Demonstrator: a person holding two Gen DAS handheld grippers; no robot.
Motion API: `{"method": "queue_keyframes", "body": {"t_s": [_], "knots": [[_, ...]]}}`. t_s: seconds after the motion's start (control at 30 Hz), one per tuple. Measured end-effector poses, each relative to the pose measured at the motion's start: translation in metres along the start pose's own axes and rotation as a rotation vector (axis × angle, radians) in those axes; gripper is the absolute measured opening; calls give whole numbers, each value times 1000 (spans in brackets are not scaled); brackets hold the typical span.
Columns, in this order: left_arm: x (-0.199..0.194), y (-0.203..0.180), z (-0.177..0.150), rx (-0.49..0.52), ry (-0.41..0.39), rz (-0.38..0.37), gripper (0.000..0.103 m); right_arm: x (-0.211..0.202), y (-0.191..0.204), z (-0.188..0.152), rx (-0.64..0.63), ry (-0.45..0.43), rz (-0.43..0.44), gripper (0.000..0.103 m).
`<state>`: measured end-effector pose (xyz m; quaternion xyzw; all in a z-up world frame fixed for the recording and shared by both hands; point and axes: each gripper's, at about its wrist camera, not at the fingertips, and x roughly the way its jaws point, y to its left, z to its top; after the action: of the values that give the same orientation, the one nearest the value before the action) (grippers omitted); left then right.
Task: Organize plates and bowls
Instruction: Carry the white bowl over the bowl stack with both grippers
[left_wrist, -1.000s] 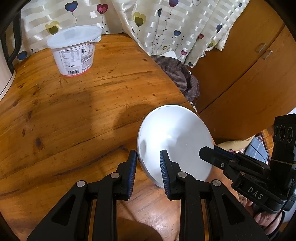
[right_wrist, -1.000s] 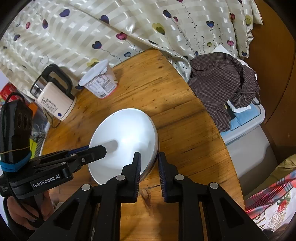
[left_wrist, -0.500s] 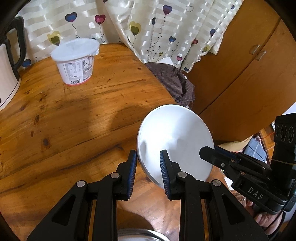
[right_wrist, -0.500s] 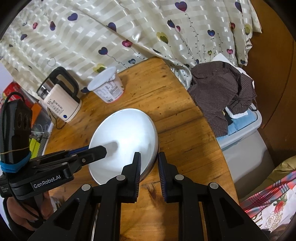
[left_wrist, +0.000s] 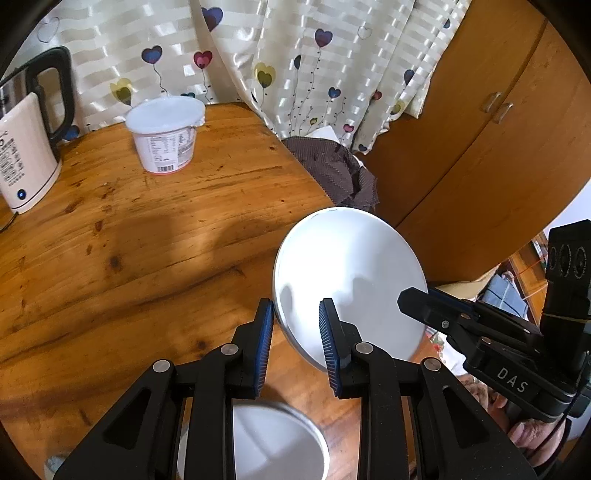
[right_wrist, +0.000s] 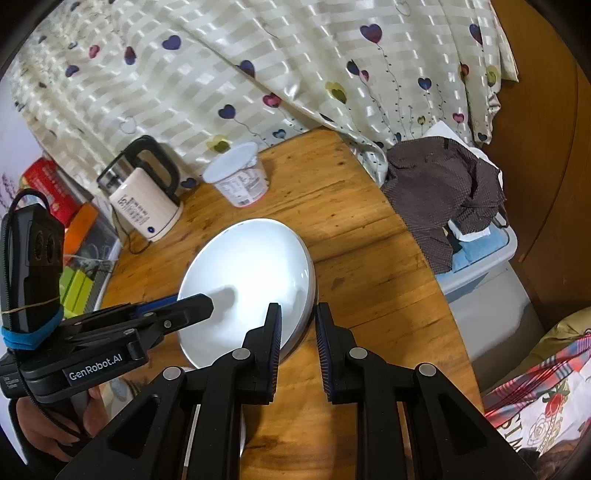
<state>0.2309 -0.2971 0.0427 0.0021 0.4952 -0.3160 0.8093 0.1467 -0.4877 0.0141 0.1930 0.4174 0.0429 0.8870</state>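
Left gripper (left_wrist: 296, 339) clamps one rim of round white ceramic plate (left_wrist: 351, 280) | right gripper (right_wrist: 297, 339) nearly closed on opposite rim | plate lifted, tilted above wooden table (left_wrist: 147, 240), over second plate (left_wrist: 280, 446)

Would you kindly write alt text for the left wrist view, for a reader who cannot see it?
Both handheld black grippers, left and right, clamp opposite rims of a round white plate held tilted above a wooden table. Behind stand a lidded white plastic tub and a cream electric kettle.

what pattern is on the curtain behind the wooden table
Cream stripes with small coloured heart balloons on the curtain; clearest in the right wrist view.
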Motion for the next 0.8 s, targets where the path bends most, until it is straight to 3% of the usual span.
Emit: {"method": "queue_keyframes", "body": {"t_s": [0.8], "knots": [[-70,33,-71,-74,-51,42,26,-22,70,-49,-82,32,68,18]]}}
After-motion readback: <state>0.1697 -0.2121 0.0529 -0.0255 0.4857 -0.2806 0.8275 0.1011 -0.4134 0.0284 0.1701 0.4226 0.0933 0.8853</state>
